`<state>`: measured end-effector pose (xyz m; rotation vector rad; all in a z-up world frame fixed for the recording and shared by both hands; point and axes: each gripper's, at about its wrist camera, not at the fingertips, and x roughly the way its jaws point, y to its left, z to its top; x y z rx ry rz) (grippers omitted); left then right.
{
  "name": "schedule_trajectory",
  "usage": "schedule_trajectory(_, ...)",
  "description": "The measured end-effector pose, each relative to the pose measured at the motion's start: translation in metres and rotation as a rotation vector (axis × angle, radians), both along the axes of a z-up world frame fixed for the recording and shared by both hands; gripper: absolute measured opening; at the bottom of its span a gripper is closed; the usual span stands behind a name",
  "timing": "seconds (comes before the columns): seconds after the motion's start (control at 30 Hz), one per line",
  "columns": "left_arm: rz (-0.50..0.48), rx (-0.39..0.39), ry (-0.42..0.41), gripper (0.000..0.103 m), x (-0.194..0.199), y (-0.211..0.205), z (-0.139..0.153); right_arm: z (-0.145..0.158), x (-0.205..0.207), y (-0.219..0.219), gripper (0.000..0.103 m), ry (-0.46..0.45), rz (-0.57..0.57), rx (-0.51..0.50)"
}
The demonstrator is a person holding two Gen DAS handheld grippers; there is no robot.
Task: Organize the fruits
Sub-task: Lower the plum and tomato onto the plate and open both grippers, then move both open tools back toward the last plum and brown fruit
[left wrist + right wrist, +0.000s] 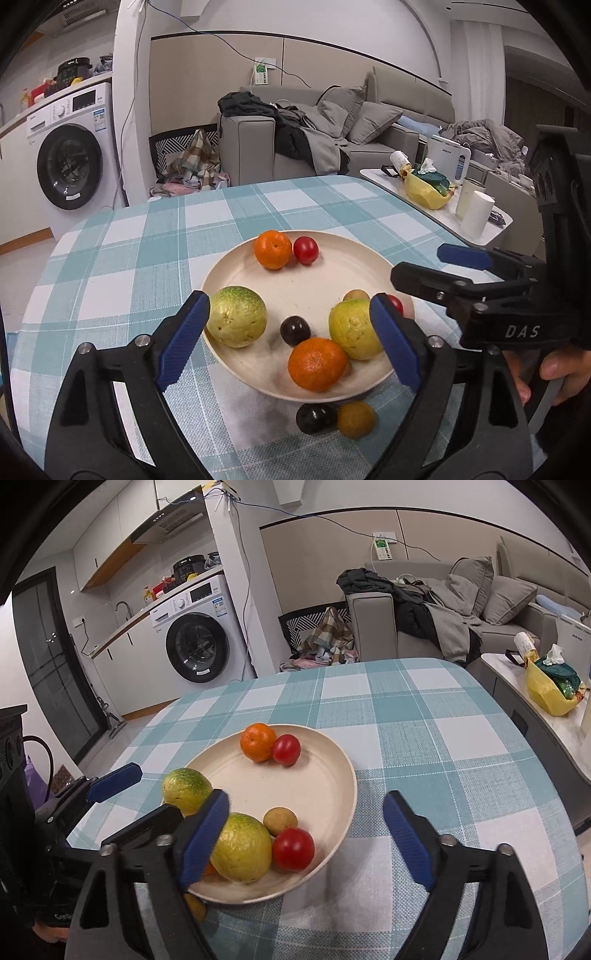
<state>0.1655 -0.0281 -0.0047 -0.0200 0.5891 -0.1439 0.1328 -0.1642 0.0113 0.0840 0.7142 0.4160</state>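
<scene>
A cream plate (pixel 314 288) (pixel 295 786) on the checked table holds two oranges (pixel 272 249) (pixel 317 363), two green-yellow citrus (pixel 236 316) (pixel 351 328), two red tomatoes (pixel 306 250) (pixel 293 848), a dark plum (pixel 294 330) and a small brown fruit (pixel 280 820). A dark plum (pixel 316 418) and a brown fruit (pixel 356 419) lie on the cloth just in front of the plate. My left gripper (pixel 288 343) is open and empty over the plate's near side. My right gripper (pixel 306 842) is open and empty over the plate's right edge; it also shows in the left wrist view (pixel 428 266).
A side table (pixel 436 214) with a yellow bag (pixel 428 190), cups and a white roll stands to the right of the table. A sofa (pixel 332 144) with clothes and a washing machine (pixel 70 162) stand beyond the far table edge.
</scene>
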Motion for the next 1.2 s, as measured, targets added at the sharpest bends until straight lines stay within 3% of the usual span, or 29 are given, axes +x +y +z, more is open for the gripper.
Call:
schedule_trajectory(0.17, 0.023, -0.007, -0.015, 0.102, -0.016, 0.004, 0.005, 0.002, -0.005, -0.007, 0.103, 0.010, 0.012, 0.027)
schedule_trajectory(0.63, 0.059, -0.014, 0.021, 0.102, -0.053, 0.022, 0.002, 0.006, -0.033, -0.008, 0.103, 0.012, 0.085, 0.016)
schedule_trajectory(1.2, 0.077, -0.041, 0.061, 0.102, -0.057, 0.038, -0.010, -0.014, -0.047, 0.024, 0.103, 0.099, 0.189, -0.135)
